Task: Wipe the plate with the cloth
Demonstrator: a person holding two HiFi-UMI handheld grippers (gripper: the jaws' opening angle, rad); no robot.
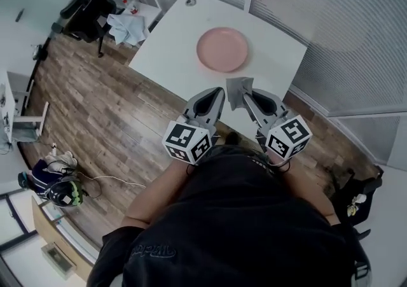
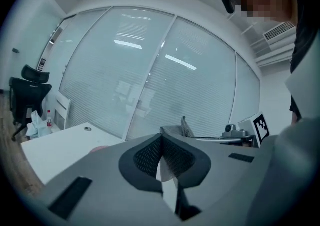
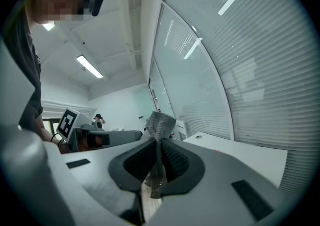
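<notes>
A round pink plate [image 1: 222,49] lies on the white table [image 1: 172,44]. My right gripper [image 1: 247,96] is shut on a grey cloth [image 1: 238,88], which sticks up from between its jaws at the table's near edge, short of the plate. In the right gripper view the cloth [image 3: 160,122] is pinched between the dark pads [image 3: 175,159] and bunches above them. My left gripper [image 1: 219,93] hangs beside it, shut with nothing held; in its own view the jaws meet in a thin line [image 2: 160,145]. That view also shows the cloth [image 2: 186,127] off to the right.
A black office chair [image 1: 86,6] and a small stand with pale blue fabric [image 1: 127,28] are left of the table. Glass partitions with blinds [image 1: 331,18] run behind and right of it. A helmet [image 1: 63,191] and a dark bag [image 1: 356,193] lie on the wood floor.
</notes>
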